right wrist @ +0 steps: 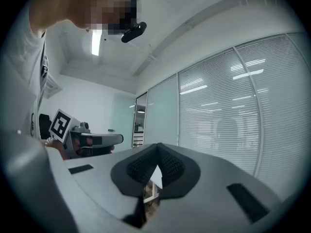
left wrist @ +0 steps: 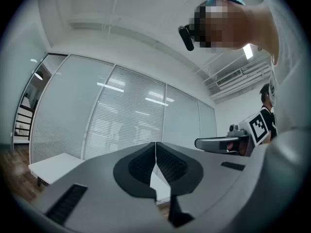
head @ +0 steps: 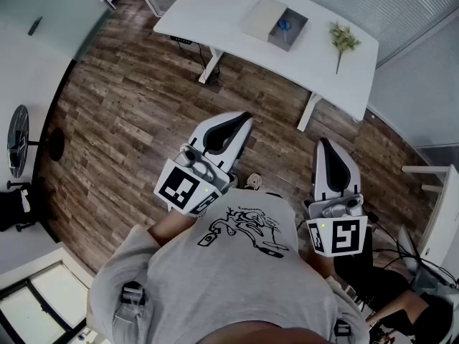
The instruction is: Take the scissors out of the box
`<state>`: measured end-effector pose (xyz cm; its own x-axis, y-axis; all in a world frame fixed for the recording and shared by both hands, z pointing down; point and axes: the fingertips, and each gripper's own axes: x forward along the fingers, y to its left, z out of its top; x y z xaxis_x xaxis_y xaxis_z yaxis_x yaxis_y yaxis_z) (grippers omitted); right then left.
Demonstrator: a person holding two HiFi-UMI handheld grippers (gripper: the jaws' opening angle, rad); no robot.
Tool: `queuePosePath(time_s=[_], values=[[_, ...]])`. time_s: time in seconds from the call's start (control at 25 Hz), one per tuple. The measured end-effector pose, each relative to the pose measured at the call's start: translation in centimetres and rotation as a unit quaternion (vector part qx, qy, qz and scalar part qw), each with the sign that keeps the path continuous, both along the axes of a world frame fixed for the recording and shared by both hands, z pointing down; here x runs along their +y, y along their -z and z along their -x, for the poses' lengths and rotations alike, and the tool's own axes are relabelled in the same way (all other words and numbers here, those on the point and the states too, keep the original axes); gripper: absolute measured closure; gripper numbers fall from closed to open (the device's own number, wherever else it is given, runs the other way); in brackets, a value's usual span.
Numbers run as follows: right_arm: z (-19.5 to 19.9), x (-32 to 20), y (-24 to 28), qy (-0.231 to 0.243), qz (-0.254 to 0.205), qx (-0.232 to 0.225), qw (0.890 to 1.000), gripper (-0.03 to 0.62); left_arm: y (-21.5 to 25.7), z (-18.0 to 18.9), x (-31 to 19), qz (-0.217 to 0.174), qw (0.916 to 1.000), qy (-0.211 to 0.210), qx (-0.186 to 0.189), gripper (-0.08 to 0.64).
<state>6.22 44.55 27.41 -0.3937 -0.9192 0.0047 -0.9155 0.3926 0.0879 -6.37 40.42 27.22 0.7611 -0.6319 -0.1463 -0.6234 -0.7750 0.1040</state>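
Observation:
An open grey box (head: pixel 287 29) stands on the white table (head: pixel 215 13) far ahead, its lid (head: pixel 262 18) lying beside it on the left. Blue-handled scissors (head: pixel 285 26) lie inside the box. My left gripper (head: pixel 242 119) and right gripper (head: pixel 326 146) are held close to my body over the wooden floor, well short of the table. Both are shut with nothing between the jaws. In the left gripper view the left gripper's jaws (left wrist: pixel 155 147) meet at the tips, and the right gripper's jaws (right wrist: pixel 158 147) do the same in the right gripper view.
A green plant sprig (head: pixel 342 40) lies on the table right of the box. A white shelf (head: pixel 437 213) and cables sit at the right. A black stand (head: pixel 18 142) is at the left by a wall. Glass walls with blinds (left wrist: pixel 121 115) surround the room.

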Motion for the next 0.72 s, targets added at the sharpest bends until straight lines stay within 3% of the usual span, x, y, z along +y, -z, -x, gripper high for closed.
queuePosePath(time_s=[0.72], values=[[-2.2,-0.1,0.5,-0.009,-0.012,-0.009,1.000,0.586,0.4,-2.1,-0.4,-0.005,1.0000,-0.002,-0.001,0.538]])
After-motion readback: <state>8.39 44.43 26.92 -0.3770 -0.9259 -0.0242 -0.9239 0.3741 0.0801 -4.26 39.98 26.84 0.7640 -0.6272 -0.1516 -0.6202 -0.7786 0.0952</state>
